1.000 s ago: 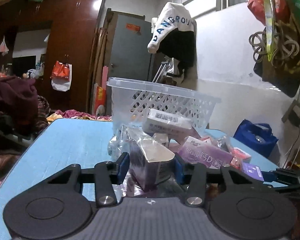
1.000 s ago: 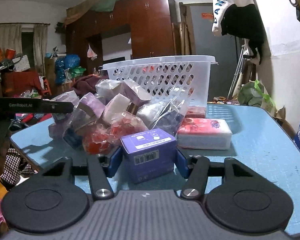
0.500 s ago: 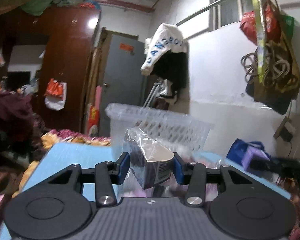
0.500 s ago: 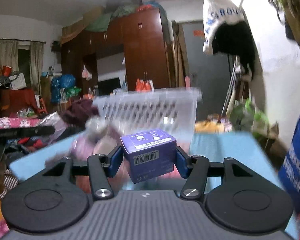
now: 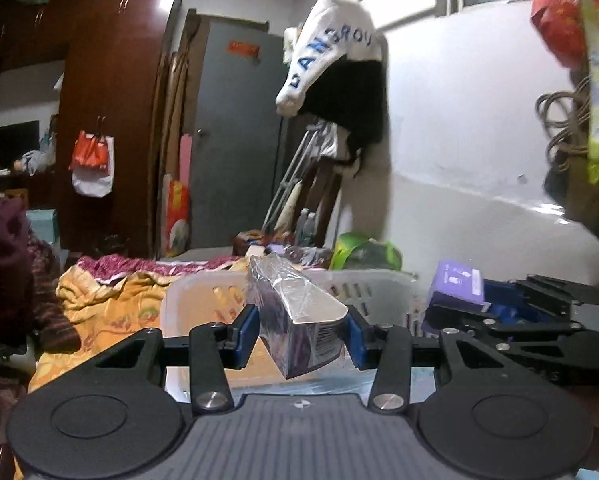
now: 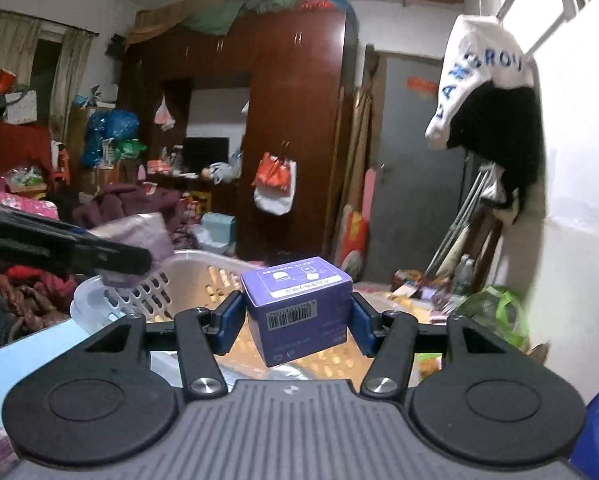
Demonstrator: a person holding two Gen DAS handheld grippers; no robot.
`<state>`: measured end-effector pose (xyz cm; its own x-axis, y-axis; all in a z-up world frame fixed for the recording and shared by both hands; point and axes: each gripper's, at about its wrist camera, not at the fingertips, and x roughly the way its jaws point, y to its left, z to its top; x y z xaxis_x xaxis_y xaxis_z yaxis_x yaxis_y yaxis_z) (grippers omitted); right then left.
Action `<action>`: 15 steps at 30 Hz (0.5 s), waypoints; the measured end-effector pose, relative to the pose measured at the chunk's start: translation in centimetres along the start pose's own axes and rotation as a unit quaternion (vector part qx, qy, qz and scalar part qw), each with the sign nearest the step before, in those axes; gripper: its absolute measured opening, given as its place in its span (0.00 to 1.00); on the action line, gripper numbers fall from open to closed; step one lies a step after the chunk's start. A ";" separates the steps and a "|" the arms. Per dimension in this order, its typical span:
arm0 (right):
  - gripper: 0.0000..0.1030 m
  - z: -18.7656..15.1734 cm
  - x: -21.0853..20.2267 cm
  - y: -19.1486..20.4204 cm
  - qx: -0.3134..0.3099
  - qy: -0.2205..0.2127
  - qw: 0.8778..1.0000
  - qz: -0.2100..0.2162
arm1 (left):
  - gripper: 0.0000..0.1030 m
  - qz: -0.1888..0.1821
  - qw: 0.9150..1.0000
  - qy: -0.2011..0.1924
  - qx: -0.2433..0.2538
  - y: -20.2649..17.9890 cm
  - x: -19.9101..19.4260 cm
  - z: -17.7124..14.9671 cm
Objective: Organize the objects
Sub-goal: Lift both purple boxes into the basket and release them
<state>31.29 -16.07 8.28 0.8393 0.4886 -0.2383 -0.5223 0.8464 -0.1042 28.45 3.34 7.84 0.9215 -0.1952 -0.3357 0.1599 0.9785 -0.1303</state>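
Here, in the left wrist view: left hand-held gripper (image 5: 301, 330) clenched on a plastic-wrapped purple box (image 5: 295, 320), blue pads (image 5: 248, 332) pressing both flanks, box tilted with one corner down. Beyond it, toward twelve o'clock, a white perforated basket (image 5: 203, 300), seen from above its rim, with the wrapped box held over the basket's opening. At three o'clock, the right hand-held gripper (image 5: 459, 304) entering from the side, grasping a small purple box (image 5: 457, 286) near the basket's right rim. A strip of blue bench (image 5: 339, 380) just under the wrapped box. Farther off, at nine to ten o'clock, a patterned orange bedcover (image 5: 107, 304); at twelve o'clock, a grey door (image 5: 235, 140); at one o'clock, a white and black garment (image 5: 335, 64) hanging on the wall.

Next, in the right wrist view: right hand-held gripper (image 6: 298, 326) closed on the small purple box (image 6: 299, 312), barcode facing the camera, printed top up, blue pads tight on both sides. Directly behind and below, the white basket (image 6: 147, 292), box held over its interior. At nine o'clock, the left hand-held gripper (image 6: 139, 258) reaching in over the basket's left rim with the wrapped box (image 6: 143, 236), blurred. Blue bench (image 6: 27, 356) at eight o'clock. At twelve o'clock, a dark brown wardrobe (image 6: 291, 120).
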 end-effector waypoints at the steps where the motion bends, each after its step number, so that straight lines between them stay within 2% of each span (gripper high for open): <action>1: 0.58 -0.1 0.2 0.0 0.001 -0.005 1.000 0.000 | 0.49 0.004 1.000 -0.002 -0.002 0.0 0.1 -0.2; 2: 0.59 -0.2 -0.1 0.0 -0.001 -0.011 1.000 -0.004 | 0.59 0.005 1.000 -0.002 -0.003 0.1 0.2 -0.2; 3: 0.65 -0.3 -0.3 0.0 -0.001 -0.015 1.000 -0.009 | 0.68 0.006 1.000 0.001 0.000 0.0 0.3 -0.2; 4: 0.88 -0.1 -0.4 0.0 0.004 -0.013 1.000 -0.014 | 0.79 0.005 1.000 -0.001 0.004 -0.1 0.2 -0.3; 5: 1.00 -0.1 -0.7 -0.1 0.008 -0.011 1.000 -0.018 | 0.80 0.004 1.000 -0.007 0.009 -0.2 -0.2 -0.2; 8: 1.00 -0.4 -3.5 -0.2 0.020 -0.040 0.999 -0.019 | 0.80 0.008 0.999 -0.029 0.021 -0.4 -3.3 -0.6; 10: 1.00 -1.3 -6.6 -0.7 0.046 -0.063 0.997 -0.013 | 0.82 -0.009 0.999 -0.046 0.026 -0.2 -6.4 -2.0; 11: 1.00 -2.1 -7.9 -0.9 0.051 -0.069 0.996 -0.014 | 0.86 -0.020 0.998 -0.050 0.025 0.2 -7.8 -3.1; 12: 1.00 -3.2 -9.2 -1.0 0.054 -0.064 0.996 -0.019 | 0.87 -0.025 0.998 -0.051 0.024 0.6 -9.6 -4.9; 15: 1.00 -8.0 -10.8 -2.2 0.090 0.014 0.994 -0.057 | 0.88 0.006 0.999 -0.044 0.019 1.1 -12.9 -10.1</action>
<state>22.11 -24.89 3.38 0.8855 0.3834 -0.2624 -0.3866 0.9213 0.0416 13.18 6.28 2.60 0.9510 -0.1781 -0.2529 0.1601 0.9830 -0.0902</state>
